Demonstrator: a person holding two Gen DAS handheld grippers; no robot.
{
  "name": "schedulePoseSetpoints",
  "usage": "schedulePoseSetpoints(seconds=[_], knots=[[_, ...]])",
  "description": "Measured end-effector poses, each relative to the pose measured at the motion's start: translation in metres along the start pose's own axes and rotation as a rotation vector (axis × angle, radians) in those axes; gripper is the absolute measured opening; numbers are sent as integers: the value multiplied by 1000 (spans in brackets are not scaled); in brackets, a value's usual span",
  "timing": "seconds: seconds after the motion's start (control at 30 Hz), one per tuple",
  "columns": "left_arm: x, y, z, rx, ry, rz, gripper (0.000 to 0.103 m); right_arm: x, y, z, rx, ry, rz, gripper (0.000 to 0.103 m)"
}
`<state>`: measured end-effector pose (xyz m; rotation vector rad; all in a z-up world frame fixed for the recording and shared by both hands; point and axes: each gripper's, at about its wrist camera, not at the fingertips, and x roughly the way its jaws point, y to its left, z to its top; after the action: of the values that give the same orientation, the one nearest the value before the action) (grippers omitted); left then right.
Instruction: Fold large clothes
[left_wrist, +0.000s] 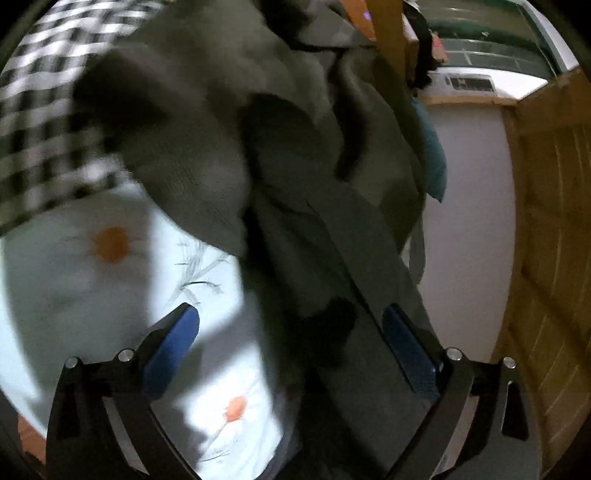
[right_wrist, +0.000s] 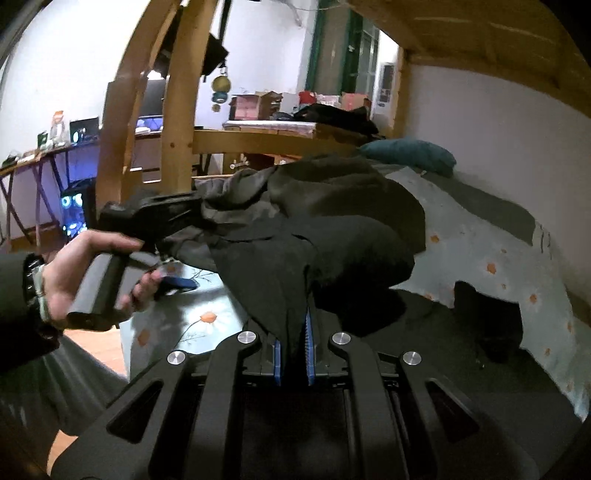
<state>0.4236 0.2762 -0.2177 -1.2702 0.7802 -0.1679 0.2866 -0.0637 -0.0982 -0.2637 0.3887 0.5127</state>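
Note:
A large dark grey-green garment (right_wrist: 325, 221) lies bunched on a bed with a pale daisy-print sheet (right_wrist: 491, 240). My right gripper (right_wrist: 294, 325) is shut on a pinched fold of the garment and holds it just above the sheet. In the left wrist view the same garment (left_wrist: 280, 155) hangs close in front, blurred. My left gripper (left_wrist: 290, 325) is open, its blue pads (left_wrist: 177, 332) wide apart, with cloth passing between them. The left gripper also shows in the right wrist view (right_wrist: 155, 218), held in a hand at the garment's left edge.
A black-and-white checked cloth (left_wrist: 48, 110) lies at the upper left. A teal pillow (right_wrist: 410, 153) sits at the bed's far end by the white wall. Wooden bunk posts (right_wrist: 181, 110) and the upper frame stand around the bed. A cluttered desk (right_wrist: 48, 147) is far left.

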Motion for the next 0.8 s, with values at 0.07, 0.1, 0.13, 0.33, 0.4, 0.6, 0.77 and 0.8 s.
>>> schedulePoseSetpoints(seconds=[0.07,0.1,0.13,0.33,0.4,0.6,0.77,0.8], knots=[[11,-7,17,-49,-11,-107,97,-5,2,0,-10,-7,6,10],[19,-11,26,-70,-9,-133,97,-11,0,0,-2,-17,13,10],[25,-12,34,-72,7,-163,97,-14,-1,0,5,-21,17,10],[50,-35,46,9,88,-210,14,-20,-13,-10,12,25,25,10],[44,-56,39,134,53,-190,13,-17,-22,-15,46,65,36,11],[14,-114,-20,508,-79,-196,12,-43,-48,-21,145,114,20,77],[-9,-166,-105,851,-166,-201,12,-108,-116,-14,455,15,-7,100],[-16,-170,-118,902,-168,-208,12,-120,-128,-10,512,-8,-7,100]])
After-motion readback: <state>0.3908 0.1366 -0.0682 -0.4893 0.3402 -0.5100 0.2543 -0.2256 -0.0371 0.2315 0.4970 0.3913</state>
